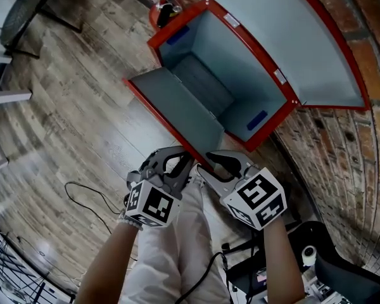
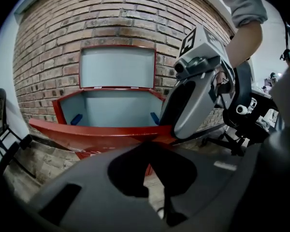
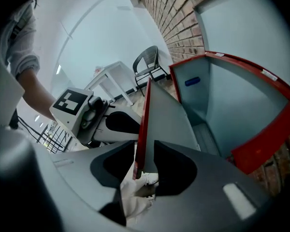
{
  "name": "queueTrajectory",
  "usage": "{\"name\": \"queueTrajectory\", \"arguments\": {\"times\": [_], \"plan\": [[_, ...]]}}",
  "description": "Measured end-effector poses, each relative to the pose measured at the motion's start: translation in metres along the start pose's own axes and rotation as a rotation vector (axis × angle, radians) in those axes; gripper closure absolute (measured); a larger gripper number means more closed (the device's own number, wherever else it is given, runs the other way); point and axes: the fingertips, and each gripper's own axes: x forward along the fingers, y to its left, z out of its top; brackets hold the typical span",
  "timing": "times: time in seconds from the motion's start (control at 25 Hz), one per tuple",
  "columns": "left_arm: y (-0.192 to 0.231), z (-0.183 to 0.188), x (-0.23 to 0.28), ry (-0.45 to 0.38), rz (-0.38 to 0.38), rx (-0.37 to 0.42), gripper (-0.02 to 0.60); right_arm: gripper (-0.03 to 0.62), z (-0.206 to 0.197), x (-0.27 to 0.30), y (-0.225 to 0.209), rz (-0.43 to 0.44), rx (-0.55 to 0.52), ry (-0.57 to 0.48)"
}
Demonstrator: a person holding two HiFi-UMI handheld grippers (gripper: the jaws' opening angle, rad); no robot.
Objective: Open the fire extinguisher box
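The red fire extinguisher box (image 1: 280, 120) stands against a brick wall, its pale grey inside bare. Its lid (image 1: 285, 37) is swung up against the wall. The front panel (image 1: 177, 109) hangs outward toward me. My right gripper (image 1: 209, 161) is shut on the panel's near corner, and in the right gripper view the red edge (image 3: 141, 129) runs between the jaws of the right gripper (image 3: 144, 161). My left gripper (image 1: 176, 164) sits just left of that corner, shut and empty. In the left gripper view the left gripper (image 2: 152, 170) is below the panel's red edge (image 2: 101, 135).
A red extinguisher (image 1: 164, 8) stands on the wooden floor behind the box. A dark chair (image 1: 19, 11) is at the far left and a black cable (image 1: 88, 201) lies on the floor. Black equipment (image 1: 329, 261) is at the lower right, near the brick wall (image 1: 348, 163).
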Motion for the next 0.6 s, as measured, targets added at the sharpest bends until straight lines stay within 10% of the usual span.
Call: {"name": "queueTrajectory", "arguments": {"times": [0.6], "plan": [[-0.005,-0.036,-0.040,0.045,0.017,-0.039,0.583,0.530,-0.023,0.038,0.034,0.101,0.026,0.043]]}}
